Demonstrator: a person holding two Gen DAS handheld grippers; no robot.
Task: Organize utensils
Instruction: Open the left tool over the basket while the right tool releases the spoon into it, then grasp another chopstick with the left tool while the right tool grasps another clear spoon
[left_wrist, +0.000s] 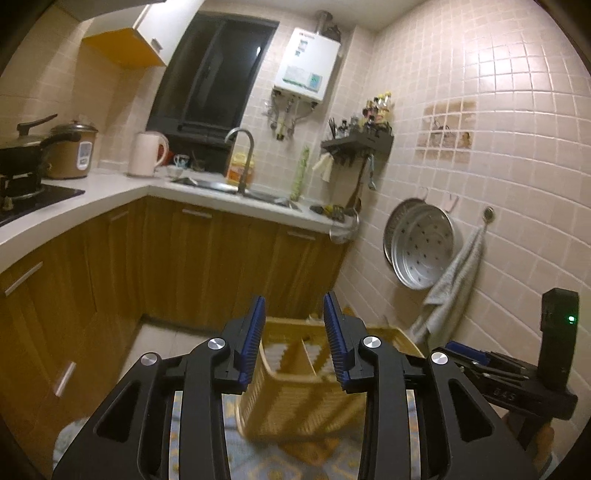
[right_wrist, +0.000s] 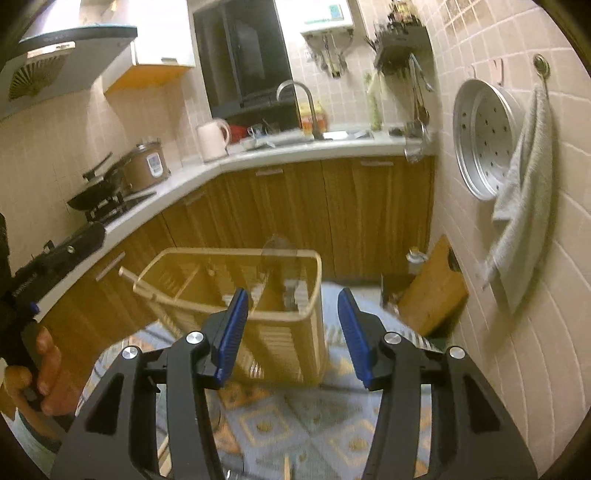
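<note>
Left gripper (left_wrist: 294, 334) and right gripper (right_wrist: 291, 328) are held open, nothing gripped, above yellow basket (right_wrist: 280, 332) on patterned cloth (right_wrist: 325, 417).

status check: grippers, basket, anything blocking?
Left gripper and right gripper open, empty. Basket upright on patterned cloth, utensils inside, blurred. Nothing blocking.

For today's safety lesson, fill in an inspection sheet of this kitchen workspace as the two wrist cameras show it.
Surface: blue and yellow patterned cloth.
Job's things: slatted yellow basket with dividers; clear-headed utensil standing in it, blurred.
Clutter: wooden cutting board leaning on the tiled wall.
Grippers: left gripper and right gripper open, nothing between the fingers.
Cables: nothing seen.
Surroundings: perforated metal steamer tray, grey towel, sink faucet.
</note>
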